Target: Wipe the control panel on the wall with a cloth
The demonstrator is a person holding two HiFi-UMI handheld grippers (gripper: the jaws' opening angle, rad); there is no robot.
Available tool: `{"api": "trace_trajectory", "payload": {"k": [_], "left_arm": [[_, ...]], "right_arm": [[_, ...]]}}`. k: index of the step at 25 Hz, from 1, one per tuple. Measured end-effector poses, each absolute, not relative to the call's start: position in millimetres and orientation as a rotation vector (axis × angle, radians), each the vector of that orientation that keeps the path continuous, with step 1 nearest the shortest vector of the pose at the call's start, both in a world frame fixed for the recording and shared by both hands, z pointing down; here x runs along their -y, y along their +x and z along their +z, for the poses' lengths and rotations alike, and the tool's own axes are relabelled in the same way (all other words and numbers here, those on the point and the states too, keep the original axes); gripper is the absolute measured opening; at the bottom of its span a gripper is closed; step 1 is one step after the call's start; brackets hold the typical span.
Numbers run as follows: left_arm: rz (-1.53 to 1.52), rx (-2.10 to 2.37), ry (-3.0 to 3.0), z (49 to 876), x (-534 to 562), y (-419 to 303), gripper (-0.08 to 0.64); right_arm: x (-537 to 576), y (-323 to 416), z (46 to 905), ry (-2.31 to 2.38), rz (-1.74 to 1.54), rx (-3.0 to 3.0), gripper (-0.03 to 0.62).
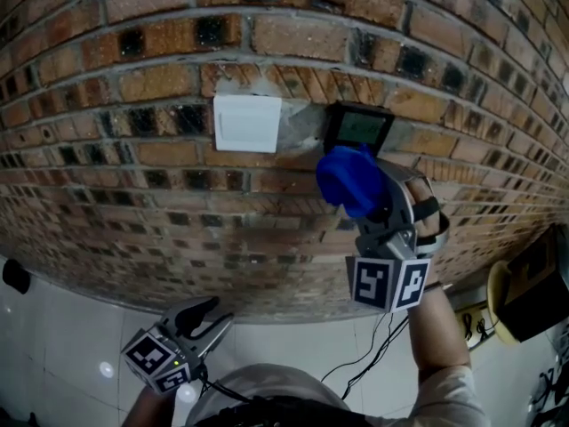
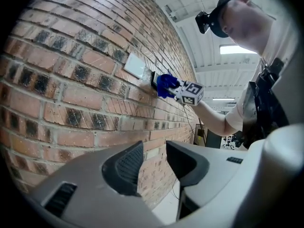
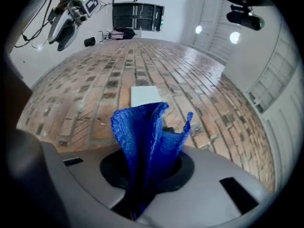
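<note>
A dark control panel (image 1: 358, 128) with a pale screen is fixed to the brick wall, right of a white switch plate (image 1: 247, 123). My right gripper (image 1: 369, 198) is shut on a blue cloth (image 1: 348, 179), which is bunched up just below the panel's lower left corner. From the right gripper view the cloth (image 3: 148, 139) stands up between the jaws and hides most of the panel; the white plate (image 3: 144, 96) shows behind it. My left gripper (image 1: 212, 314) hangs low near the floor, open and holding nothing. The left gripper view shows the cloth (image 2: 166, 85) at the panel (image 2: 154, 80).
The brick wall (image 1: 133, 194) fills the head view. Black cables (image 1: 378, 358) trail over the pale tiled floor at its foot. A yellow and black object (image 1: 524, 292) stands at the right edge. In the left gripper view a person with a head-mounted camera is at the right.
</note>
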State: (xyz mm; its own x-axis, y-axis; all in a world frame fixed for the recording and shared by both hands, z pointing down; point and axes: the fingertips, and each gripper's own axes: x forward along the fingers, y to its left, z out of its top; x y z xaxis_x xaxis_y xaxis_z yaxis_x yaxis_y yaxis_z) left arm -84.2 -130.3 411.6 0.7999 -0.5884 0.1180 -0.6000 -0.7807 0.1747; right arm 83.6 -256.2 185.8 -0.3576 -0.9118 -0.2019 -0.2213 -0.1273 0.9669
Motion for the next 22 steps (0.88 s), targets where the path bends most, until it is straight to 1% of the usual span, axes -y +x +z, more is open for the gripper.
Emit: {"api": "trace_trajectory", "payload": {"k": [4,8,13,22], "left_arm": [[0.040,0.924,2.788,406,129,-79,0.146],[0.033,0.919,2.799,405,127,-78,0.146],[0.085,0.929,2.788,414,124,-85,0.146],[0.086,0.935,2.788,414,125,-86,0.146]], "right_arm": [[253,83,133,1.344,-1.621,1.547,0.089],[259,77,118,1.340,-1.627,1.557,0.089],[270,81,140,1.335,-1.595,1.504,0.089],[273,75,204,1.256,-1.524,1.546,0.089]]}}
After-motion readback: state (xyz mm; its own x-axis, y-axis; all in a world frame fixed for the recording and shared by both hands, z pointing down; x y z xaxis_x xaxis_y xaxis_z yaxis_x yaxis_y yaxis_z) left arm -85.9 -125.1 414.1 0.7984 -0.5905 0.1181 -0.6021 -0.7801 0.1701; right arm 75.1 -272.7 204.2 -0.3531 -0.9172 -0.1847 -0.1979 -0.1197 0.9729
